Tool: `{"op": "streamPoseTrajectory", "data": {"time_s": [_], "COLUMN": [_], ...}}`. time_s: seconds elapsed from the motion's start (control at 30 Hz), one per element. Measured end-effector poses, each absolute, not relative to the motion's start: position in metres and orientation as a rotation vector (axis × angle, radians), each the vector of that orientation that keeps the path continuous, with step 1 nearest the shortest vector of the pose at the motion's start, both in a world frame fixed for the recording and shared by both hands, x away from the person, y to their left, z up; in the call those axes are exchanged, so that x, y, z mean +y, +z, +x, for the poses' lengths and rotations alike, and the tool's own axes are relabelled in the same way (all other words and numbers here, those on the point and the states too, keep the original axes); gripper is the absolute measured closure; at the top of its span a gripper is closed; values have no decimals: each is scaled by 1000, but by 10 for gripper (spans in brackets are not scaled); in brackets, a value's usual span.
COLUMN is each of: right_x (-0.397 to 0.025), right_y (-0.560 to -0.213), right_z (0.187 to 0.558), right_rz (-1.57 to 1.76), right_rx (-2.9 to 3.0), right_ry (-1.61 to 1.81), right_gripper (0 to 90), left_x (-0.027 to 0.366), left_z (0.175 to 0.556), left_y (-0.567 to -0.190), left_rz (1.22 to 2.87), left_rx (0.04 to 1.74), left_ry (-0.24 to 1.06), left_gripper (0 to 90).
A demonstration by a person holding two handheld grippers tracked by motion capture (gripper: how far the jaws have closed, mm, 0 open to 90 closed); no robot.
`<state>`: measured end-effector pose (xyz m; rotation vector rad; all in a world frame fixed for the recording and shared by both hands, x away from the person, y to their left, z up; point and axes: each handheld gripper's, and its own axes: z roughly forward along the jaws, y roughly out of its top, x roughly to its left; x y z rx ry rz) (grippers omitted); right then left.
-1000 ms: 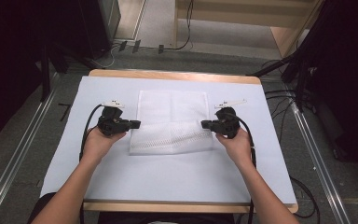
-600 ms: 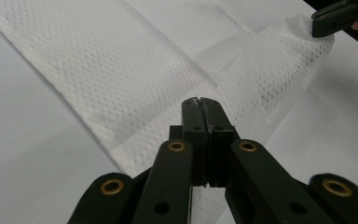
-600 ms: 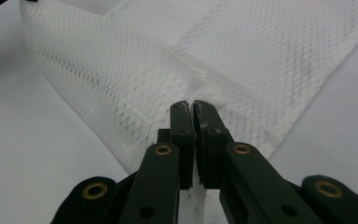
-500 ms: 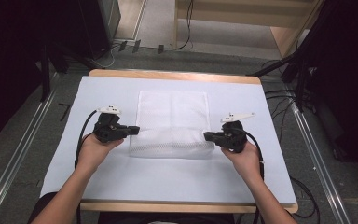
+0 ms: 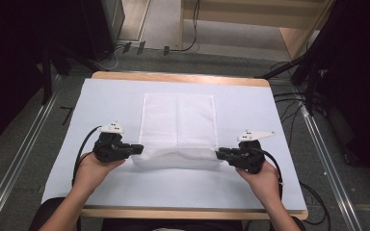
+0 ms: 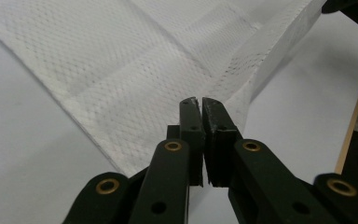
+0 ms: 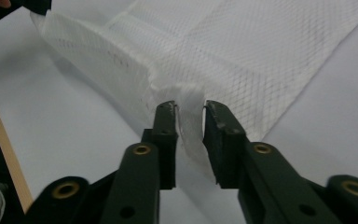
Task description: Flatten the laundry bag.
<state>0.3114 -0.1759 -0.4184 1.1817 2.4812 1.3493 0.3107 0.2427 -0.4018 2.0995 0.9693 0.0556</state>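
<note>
At the table's near side, 2 hands work a white cloth spread on the pale sheet. The left gripper has its jaws pressed tight on the cloth's near-left corner; the right gripper pinches a bunched fold of the near-right corner, its jaws slightly apart around it. The near edge, held between them, rises off the sheet. Beyond it, the rest of the cloth lies flat at mid-table, creased down its middle.
</note>
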Motion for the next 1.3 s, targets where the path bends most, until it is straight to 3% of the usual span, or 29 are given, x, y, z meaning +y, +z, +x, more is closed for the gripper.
{"op": "streamPoseTrajectory", "data": {"time_s": [0.07, 0.13, 0.33, 0.9, 1.3], "right_x": [-182, -187, -192, -185, -180], "right_y": [-416, -413, -408, -424, -439], "right_z": [308, 305, 308, 327, 332], "right_rz": [1126, 1101, 1130, 1181, 1181], "right_rx": [2443, 2411, 2387, 2434, 2531], "right_ry": [1379, 1406, 1403, 1324, 1268], "right_gripper": [673, 669, 669, 715, 782], "left_x": [242, 242, 247, 247, 212], "left_z": [307, 305, 308, 331, 351], "left_y": [-401, -399, -390, -392, -397], "left_rz": [2100, 2089, 2040, 2040, 2053], "left_rx": [958, 954, 963, 1007, 956], "left_ry": [66, 81, 94, 112, 58], "left_gripper": [851, 773, 676, 581, 487]}}
